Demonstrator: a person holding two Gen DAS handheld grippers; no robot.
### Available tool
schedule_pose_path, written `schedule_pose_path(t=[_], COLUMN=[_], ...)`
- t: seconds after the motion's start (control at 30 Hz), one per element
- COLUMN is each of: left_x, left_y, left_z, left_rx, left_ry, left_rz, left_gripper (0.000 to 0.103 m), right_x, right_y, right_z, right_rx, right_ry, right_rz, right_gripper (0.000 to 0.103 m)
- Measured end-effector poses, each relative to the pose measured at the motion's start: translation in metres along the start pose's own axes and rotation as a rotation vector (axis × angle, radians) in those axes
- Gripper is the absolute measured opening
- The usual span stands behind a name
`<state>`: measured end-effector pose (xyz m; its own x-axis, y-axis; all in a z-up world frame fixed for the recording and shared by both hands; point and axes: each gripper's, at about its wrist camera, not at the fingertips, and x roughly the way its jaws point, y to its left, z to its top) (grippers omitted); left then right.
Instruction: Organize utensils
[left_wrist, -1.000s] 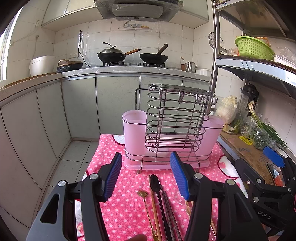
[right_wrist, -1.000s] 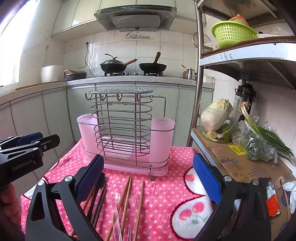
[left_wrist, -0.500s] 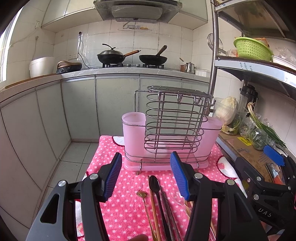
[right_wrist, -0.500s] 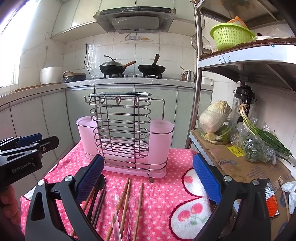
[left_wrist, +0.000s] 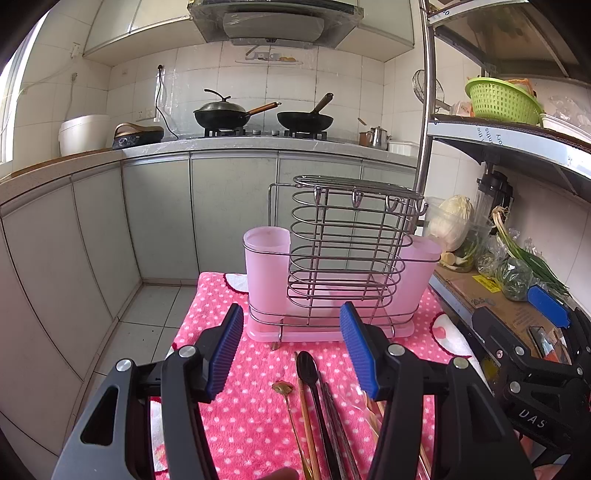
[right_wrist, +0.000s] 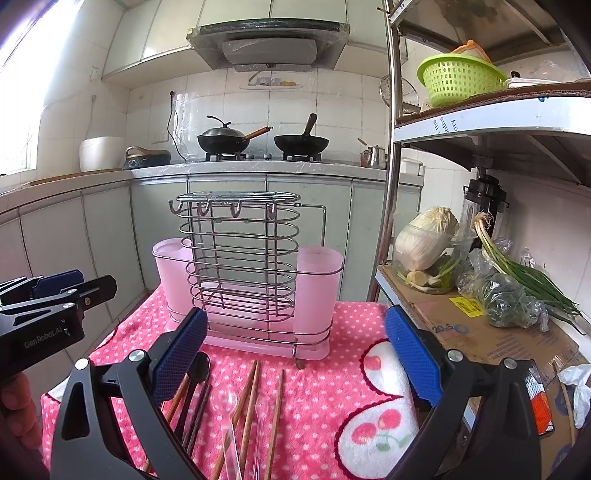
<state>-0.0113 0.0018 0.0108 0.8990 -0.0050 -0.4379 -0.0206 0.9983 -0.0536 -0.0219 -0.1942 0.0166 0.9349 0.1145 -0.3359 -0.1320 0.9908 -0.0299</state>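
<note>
Wooden chopsticks are laid lengthwise below and between the wide-open, empty right gripper; the left gripper is likewise spread and empty.

Chopsticks, spoons lie flat — before upright wire-and-pink holder.

Walls: white glazed tiles
Cabinets: grey-green lower doors
Floor: pale tiles
Light: bright left window
</note>
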Motion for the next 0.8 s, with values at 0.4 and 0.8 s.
schedule_pose_path(t=[0.4, 0.8], left_x=[0.01, 0.045], left_y=[0.006, 0.035], left_z=[-0.005, -0.006], left_rx=[0.005, -0.024], left_ry=[0.039, 0.198], left_rz=[0.005, 0.006], left_gripper=[0.054, 0.054], right_x=[0.009, 0.043], right_y=[-0.009, -0.021], right_z=[-0.004, -0.016], right_rx=[0.024, 0.054], right_ry=[0.027, 0.191], right_rz=[-0.009, 0.028], right_gripper=[0.098, 0.098])
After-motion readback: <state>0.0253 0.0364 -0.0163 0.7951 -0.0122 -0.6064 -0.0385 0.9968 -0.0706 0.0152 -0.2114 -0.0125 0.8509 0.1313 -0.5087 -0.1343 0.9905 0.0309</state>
